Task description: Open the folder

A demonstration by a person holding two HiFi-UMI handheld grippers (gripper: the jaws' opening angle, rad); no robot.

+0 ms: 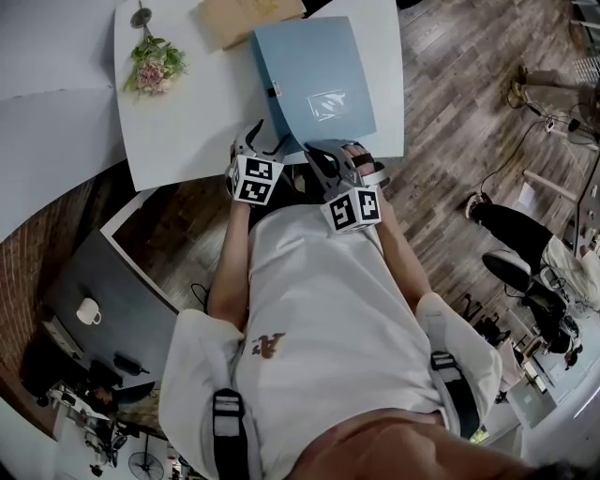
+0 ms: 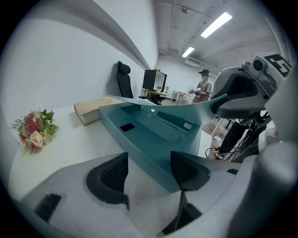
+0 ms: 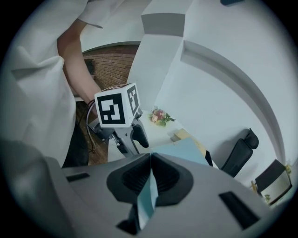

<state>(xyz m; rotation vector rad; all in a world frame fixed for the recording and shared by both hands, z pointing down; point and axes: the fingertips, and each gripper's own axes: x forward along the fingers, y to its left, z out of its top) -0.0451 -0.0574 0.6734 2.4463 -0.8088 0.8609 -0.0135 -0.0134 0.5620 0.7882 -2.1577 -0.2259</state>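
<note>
A blue folder (image 1: 314,80) lies on the white table (image 1: 187,122), near its front edge. My right gripper (image 1: 330,155) is shut on the near edge of the cover; in the right gripper view the thin blue sheet (image 3: 148,197) is pinched between the pads (image 3: 132,179). The left gripper view shows the cover (image 2: 205,104) lifted off the folder's base (image 2: 153,135), with the inside pocket showing. My left gripper (image 1: 265,141) stands open at the folder's near left corner, which reaches in between its fingers (image 2: 109,174) without being pressed.
A small bunch of flowers (image 1: 153,64) lies at the table's far left. A tan book (image 1: 239,17) sits behind the folder. A black office chair (image 2: 123,79) stands beyond the table. A dark side table with a white cup (image 1: 87,311) is at the lower left.
</note>
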